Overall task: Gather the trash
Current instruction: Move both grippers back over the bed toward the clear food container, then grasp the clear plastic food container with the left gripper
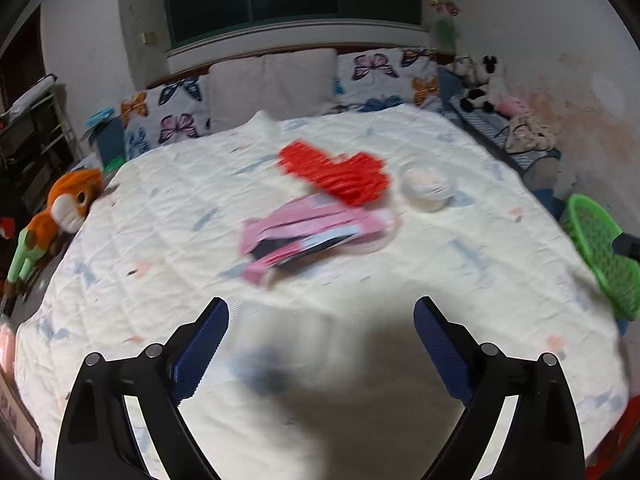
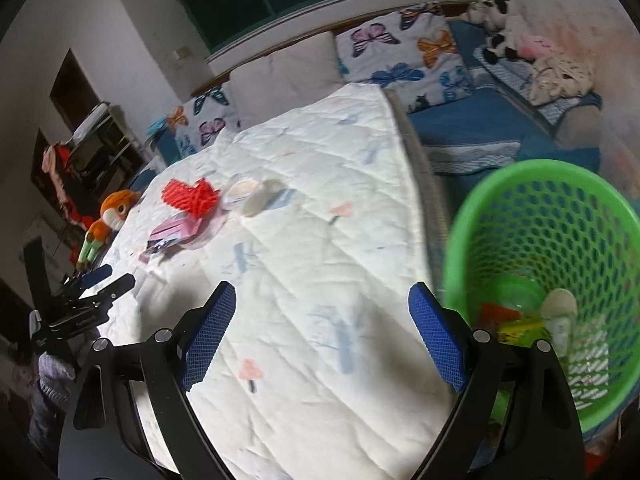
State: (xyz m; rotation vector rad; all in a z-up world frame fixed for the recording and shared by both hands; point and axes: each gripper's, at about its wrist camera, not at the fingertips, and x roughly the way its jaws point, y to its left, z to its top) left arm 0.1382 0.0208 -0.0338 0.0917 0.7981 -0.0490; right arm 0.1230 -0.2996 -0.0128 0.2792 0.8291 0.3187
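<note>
On the bed's white quilt (image 1: 168, 216), three pieces of trash are seen close together near the middle: a red foam net (image 1: 340, 172), a pink wrapper (image 1: 304, 232) lying just in front of it and partly over a clear plastic lid, and a small round clear container (image 1: 426, 186) just beside the net. The left claw (image 1: 320, 344) is held spread wide above the quilt with nothing between its pads, well short of the wrapper. The right claw (image 2: 322, 332) is likewise released and empty, poised over the quilt's edge next to the green mesh basket (image 2: 500, 216), in which several discarded items already lie. The wrapper is judged to be light, thin and limp, so it would best be pinched at a raised, crumpled edge rather than pressed flat. The foam net looks soft and springy and should compress easily under the pads; its middle could be taken. The container appears stiff, smooth and probably slippery, so its rim or opposite walls would be the safer hold. Much of the left view is blurred.
</note>
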